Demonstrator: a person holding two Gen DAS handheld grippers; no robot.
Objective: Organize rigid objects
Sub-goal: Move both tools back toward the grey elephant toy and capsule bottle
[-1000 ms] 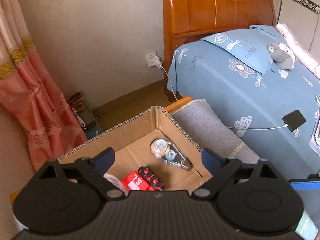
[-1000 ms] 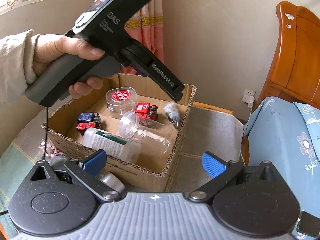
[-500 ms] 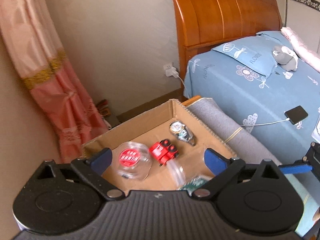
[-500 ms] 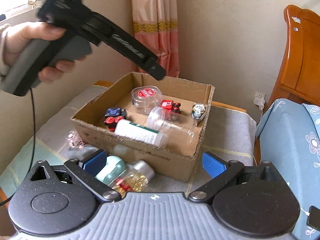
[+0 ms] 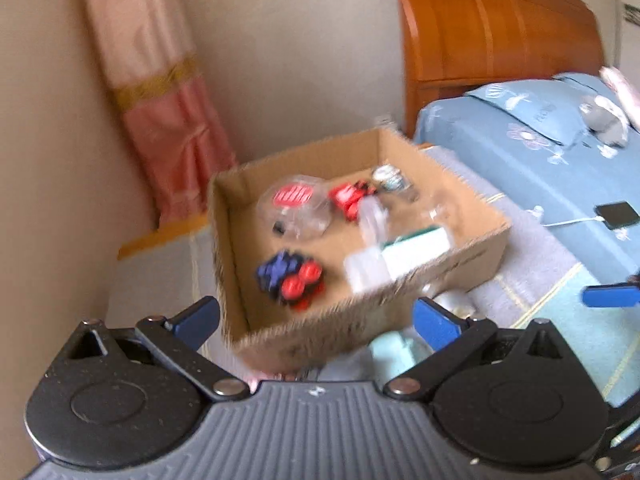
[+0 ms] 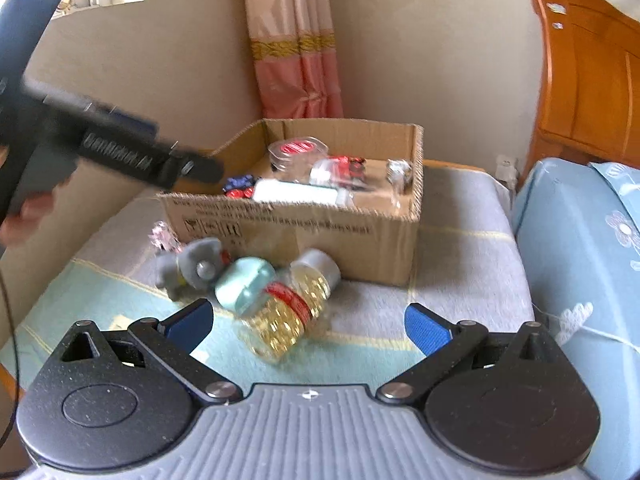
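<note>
Step in hand: I judge I am between picks, with several items already in the open brown cardboard box (image 6: 304, 220) and more waiting outside it.
Left gripper (image 5: 316, 318): jaws spread wide, holding nothing, raised over the near corner of the box.
Right gripper (image 6: 308, 320): jaws wide apart, empty, aimed at the loose pile.
Boxed items: a clear round tub with a red label (image 5: 294, 206), a blue and red toy car (image 5: 292, 278) and a white bottle with a green label (image 5: 400, 256) lie inside.
Still out: a clear jar of yellow capsules with a silver cap (image 6: 292, 304), a pale green round container (image 6: 244, 282) and a grey plastic toy (image 6: 192, 268) lie touching one another on the blanket-covered table (image 6: 460, 280), just in front of the box.
Next move: I would lower the right gripper and straddle the capsule jar across its body; it lies on its side and may roll.
</note>
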